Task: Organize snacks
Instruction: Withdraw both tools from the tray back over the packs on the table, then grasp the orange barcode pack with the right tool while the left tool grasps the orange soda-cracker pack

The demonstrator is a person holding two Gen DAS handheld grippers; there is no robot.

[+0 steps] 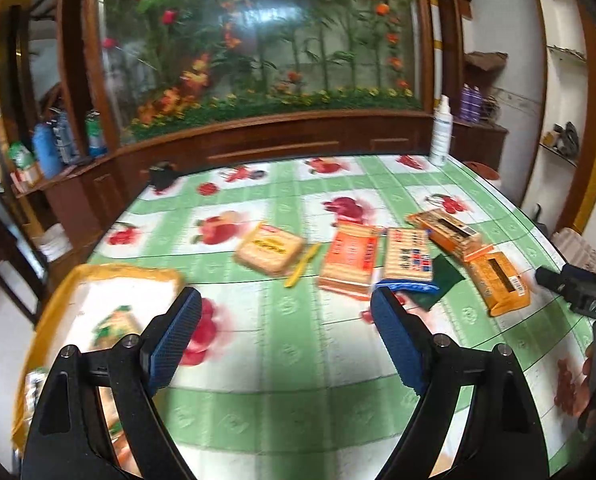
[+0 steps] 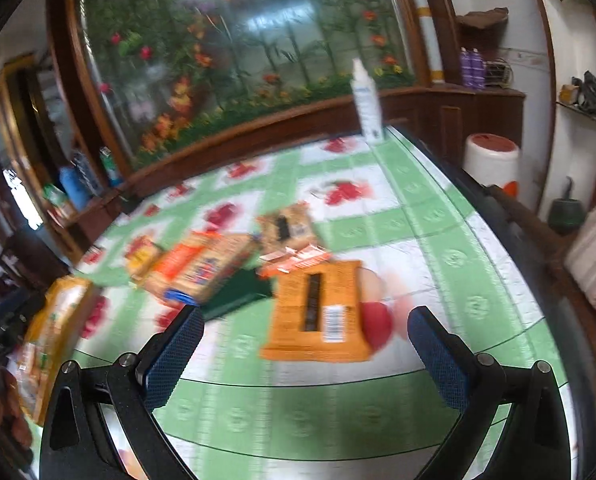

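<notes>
The tabletop point(image 1: 298, 360) carries my yellow tray point(image 1: 50, 304) at its left edge and snack packets point(image 1: 347, 262) scattered mid-table. An orange packet point(image 2: 317, 312) lies just ahead of my right claw point(image 2: 303, 344). Both it and my left claw point(image 1: 286, 320) gape wide, holding nothing.

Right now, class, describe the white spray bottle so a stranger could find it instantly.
Start at the table with the green-and-white fruit-print cloth, and follow it to the far right corner, below the big flower mural. There stands the white spray bottle, upright and alone; every snack pack lies flat in the middle.
</notes>
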